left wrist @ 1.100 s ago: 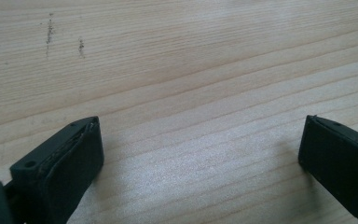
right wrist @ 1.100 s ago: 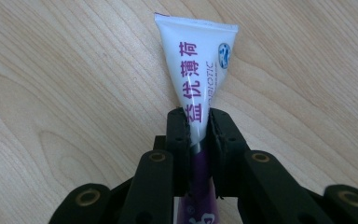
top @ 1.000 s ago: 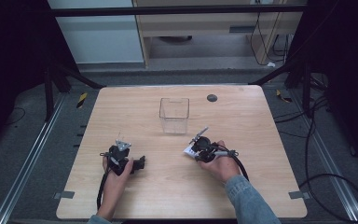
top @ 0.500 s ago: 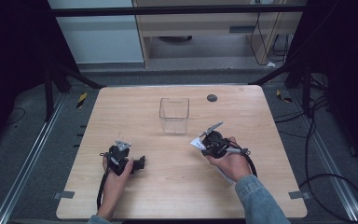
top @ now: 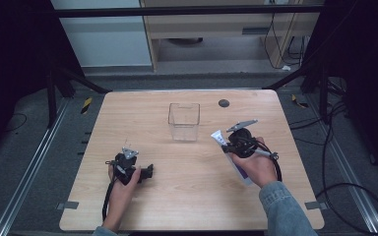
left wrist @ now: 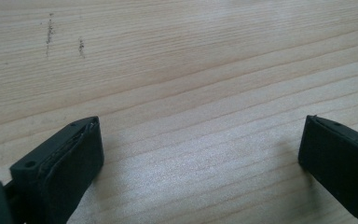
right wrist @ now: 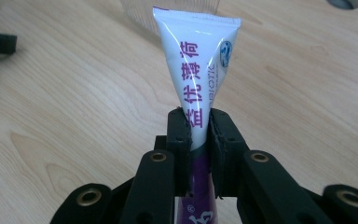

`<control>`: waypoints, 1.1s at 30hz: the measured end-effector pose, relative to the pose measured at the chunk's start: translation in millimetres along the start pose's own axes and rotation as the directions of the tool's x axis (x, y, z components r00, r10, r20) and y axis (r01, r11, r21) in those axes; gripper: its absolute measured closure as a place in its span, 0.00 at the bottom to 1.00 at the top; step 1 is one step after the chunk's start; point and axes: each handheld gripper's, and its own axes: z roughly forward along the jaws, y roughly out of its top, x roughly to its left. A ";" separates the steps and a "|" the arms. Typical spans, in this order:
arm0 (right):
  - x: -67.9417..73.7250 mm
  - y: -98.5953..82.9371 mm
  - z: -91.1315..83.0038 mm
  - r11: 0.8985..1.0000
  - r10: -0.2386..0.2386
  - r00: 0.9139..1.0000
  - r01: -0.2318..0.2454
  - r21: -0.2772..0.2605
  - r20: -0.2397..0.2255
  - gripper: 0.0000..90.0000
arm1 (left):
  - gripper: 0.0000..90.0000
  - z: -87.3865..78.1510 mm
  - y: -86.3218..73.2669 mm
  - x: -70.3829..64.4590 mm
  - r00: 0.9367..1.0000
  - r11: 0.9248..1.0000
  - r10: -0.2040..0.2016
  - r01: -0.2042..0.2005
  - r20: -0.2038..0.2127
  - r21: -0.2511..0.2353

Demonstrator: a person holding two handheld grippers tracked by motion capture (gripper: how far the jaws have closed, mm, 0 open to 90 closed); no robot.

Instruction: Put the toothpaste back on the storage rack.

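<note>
A: Our right gripper (right wrist: 199,128) has its jaws clamped on the toothpaste tube (right wrist: 196,60), pinching it near mid-body with the crimped end pointing away from us. The tube is held off the table (top: 187,196).

B: So we're in the carry step. The clear container (top: 183,121) sits ahead and to that gripper's left, near but apart.

A: Next we need to swing the tube over the open rim, tip it end-down and release. The container looks narrow, so alignment matters.

B: The high view gives us that gap; the right gripper view gives grip detail and print.

A: Our left gripper (left wrist: 200,149) has its jaws spread wide over bare wood, holding nothing, well apart from the tube.
</note>
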 end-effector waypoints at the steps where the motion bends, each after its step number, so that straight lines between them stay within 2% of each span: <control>1: -1.6 1.2 -1.6 1.000 0.008 1.000 -0.008 -0.019 0.000 0.89 | 0.00 0.0 0.0 0.0 1.000 1.000 0.000 0.000 0.000 0.000; 7: -5.5 7.8 -5.1 0.994 0.039 0.999 -0.038 -0.098 0.015 0.89 | 0.00 0.0 0.0 0.0 1.000 1.000 0.000 0.000 0.000 0.000; 11: -6.1 14.1 -7.7 0.985 0.064 0.998 -0.060 -0.159 0.020 0.89 | 0.00 0.3 0.3 -0.4 1.000 1.000 -0.002 0.002 -0.001 0.000; 20: -1.9 34.1 -12.0 0.973 0.063 0.998 -0.058 -0.223 0.018 0.88 | 0.00 0.6 0.5 -1.6 1.000 1.000 -0.009 0.009 -0.006 -0.001; 31: 11.9 65.3 -18.4 0.947 0.049 0.999 -0.041 -0.317 0.017 0.89 | 0.00 0.3 0.2 -2.5 1.000 1.000 -0.010 0.010 -0.008 0.000; 33: 12.0 72.1 -20.6 0.938 0.063 0.998 -0.054 -0.341 0.018 0.88 | 0.00 0.3 0.2 -2.7 1.000 1.000 -0.011 0.011 -0.009 0.000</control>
